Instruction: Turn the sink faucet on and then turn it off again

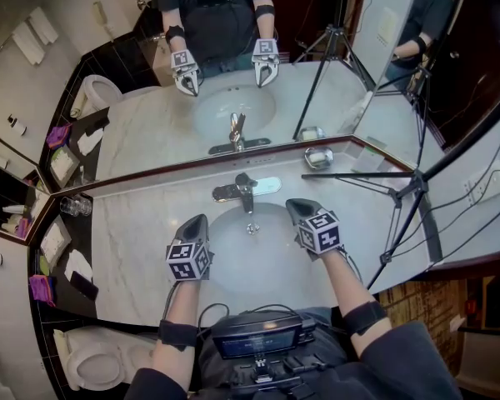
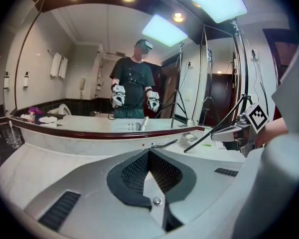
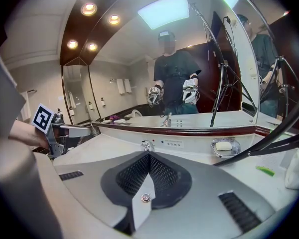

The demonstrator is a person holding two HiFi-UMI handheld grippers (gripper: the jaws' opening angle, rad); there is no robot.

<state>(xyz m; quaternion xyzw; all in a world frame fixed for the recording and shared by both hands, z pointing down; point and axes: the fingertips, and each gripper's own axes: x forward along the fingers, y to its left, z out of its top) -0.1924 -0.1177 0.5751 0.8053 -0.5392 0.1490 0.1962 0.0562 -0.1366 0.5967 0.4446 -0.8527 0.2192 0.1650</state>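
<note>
In the head view, the chrome single-lever faucet (image 1: 245, 188) stands at 12 o'clock of the round white basin (image 1: 252, 261), which is set in the pale marble worktop (image 1: 133, 232). The left gripper (image 1: 198, 221) hangs at about 8 o'clock from the faucet and the right gripper (image 1: 298, 208) at about 4 o'clock. Both are over the basin rim and apart from the faucet. I see no stream of water under the spout.

In the left gripper view, the jaws of the left gripper (image 2: 148, 152) are pressed together with nothing between them. The faucet (image 2: 165, 144) shows just past the tips, at 1 o'clock, not touched.

In the right gripper view, the right gripper (image 3: 149, 154) is also pressed together and empty. The faucet (image 3: 147, 145) stands straight ahead at 12 o'clock, and a chrome soap dish (image 3: 225, 146) with a white bar lies at 3 o'clock.

I judge that the water is off and no gripper works the lever now. Whether the faucet was opened already, the pictures cannot tell. If not, both steps are left.
</note>
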